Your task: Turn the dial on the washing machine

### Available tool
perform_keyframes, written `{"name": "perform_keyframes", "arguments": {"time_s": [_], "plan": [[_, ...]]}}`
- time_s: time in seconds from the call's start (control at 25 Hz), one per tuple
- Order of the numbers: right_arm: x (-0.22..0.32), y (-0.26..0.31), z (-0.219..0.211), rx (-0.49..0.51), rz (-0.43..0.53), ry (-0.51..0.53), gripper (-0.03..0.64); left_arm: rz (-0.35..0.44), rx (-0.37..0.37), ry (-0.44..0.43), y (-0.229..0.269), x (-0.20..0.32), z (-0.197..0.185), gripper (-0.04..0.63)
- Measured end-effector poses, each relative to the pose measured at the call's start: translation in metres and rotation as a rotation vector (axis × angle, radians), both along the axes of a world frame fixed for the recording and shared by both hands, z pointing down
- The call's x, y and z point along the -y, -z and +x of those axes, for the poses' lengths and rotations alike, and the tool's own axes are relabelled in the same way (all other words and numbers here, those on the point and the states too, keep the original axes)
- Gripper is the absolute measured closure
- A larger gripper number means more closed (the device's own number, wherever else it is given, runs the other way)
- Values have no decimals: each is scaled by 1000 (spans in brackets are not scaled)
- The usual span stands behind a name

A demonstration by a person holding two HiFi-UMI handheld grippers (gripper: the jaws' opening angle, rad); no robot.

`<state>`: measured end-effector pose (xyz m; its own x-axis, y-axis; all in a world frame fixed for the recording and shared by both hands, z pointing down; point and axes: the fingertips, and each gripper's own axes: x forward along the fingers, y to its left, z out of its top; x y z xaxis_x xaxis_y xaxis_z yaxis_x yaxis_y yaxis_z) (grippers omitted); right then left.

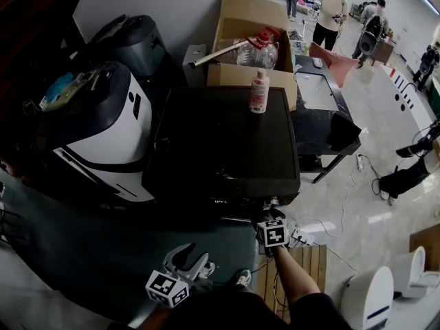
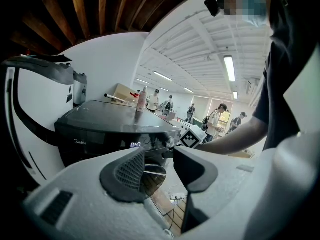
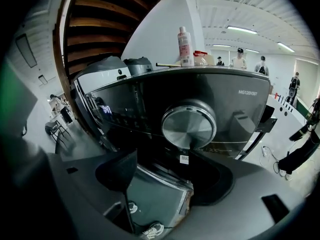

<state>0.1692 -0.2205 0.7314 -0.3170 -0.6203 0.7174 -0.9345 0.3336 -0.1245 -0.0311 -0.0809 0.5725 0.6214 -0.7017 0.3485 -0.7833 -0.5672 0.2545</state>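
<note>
**Q:** Dial (image 3: 189,124), relative to the tongs?
**A:** Just ahead of your right gripper (image 3: 165,156), slightly up and toward its right jaw, on the washing machine (image 3: 235,104) front. It faces you, with its axis along your reach. The jaws stand wide apart, holding nothing and clear of it.
**Q:** Left gripper (image 2: 159,156)?
**A:** Also spread and empty, held well back on the dial's left. Your right is nearer.
**Q:** Room?
**A:** The machine's top edge is above and the door (image 3: 155,194) below. There is free floor (image 3: 295,179) to the right.

Brushed-metal dial (image 3: 189,126) on glossy dark washing machine (image 3: 135,101); matt cardboard box (image 1: 251,16) behind.
</note>
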Motion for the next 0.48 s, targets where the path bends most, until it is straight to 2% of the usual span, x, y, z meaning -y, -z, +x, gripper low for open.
{"name": "perform_keyframes", "arguments": {"time_s": [0.32,0.48], "plan": [[2,0,-1,4,17,-22,305,5,20,-22,-6,2,-2,420],[1,-1,-2,13,2,-20,305,5,7,-22,-4,4,-1,420]]}}
